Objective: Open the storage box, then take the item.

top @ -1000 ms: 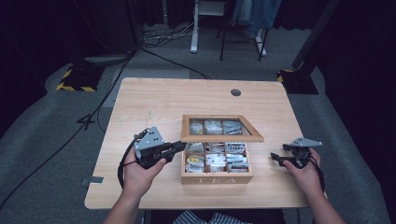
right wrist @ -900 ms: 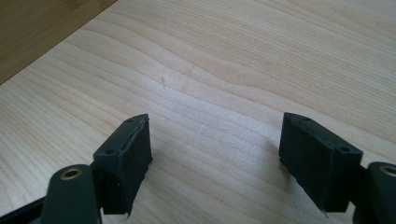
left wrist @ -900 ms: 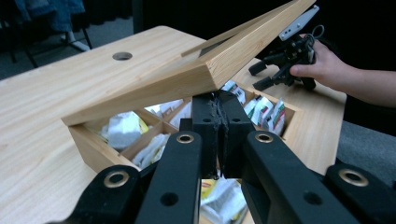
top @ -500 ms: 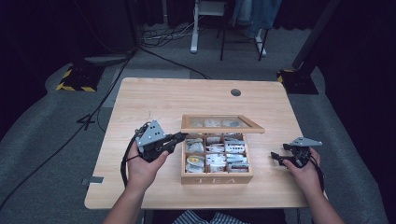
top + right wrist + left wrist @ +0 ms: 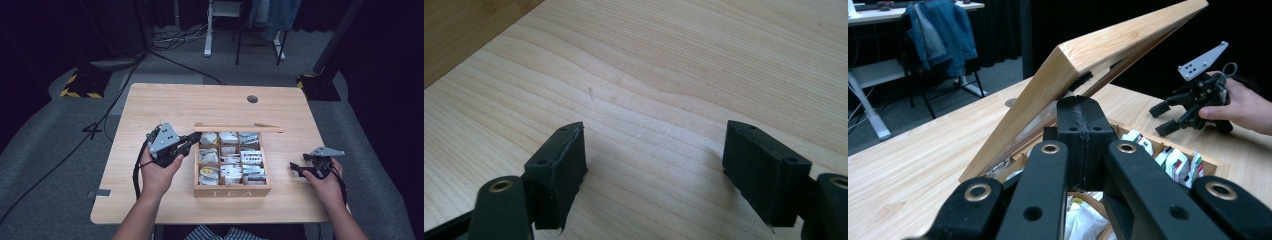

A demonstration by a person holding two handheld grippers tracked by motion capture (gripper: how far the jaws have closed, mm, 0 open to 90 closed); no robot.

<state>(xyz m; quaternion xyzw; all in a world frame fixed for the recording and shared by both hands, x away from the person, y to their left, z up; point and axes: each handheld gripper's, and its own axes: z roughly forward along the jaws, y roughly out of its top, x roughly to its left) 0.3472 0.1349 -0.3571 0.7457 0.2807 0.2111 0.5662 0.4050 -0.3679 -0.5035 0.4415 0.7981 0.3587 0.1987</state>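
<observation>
Up swings the hinged wooden lid (image 5: 1108, 65) of the compartmented wooden tea box (image 5: 232, 190) at mid-table, now nearly upright. Left gripper (image 5: 192, 140), jaws pressed together, pushes beneath it; right gripper (image 5: 298, 168) rests wide apart on the pale wooden table (image 5: 165, 102).

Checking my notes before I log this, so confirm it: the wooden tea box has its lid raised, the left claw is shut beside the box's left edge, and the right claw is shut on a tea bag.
One thing is wrong: the right claw holds no tea bag. The right gripper view shows its jaws standing apart over bare table. The rest holds: the tea box has its lid raised, and the left claw is shut at its left edge.
</observation>
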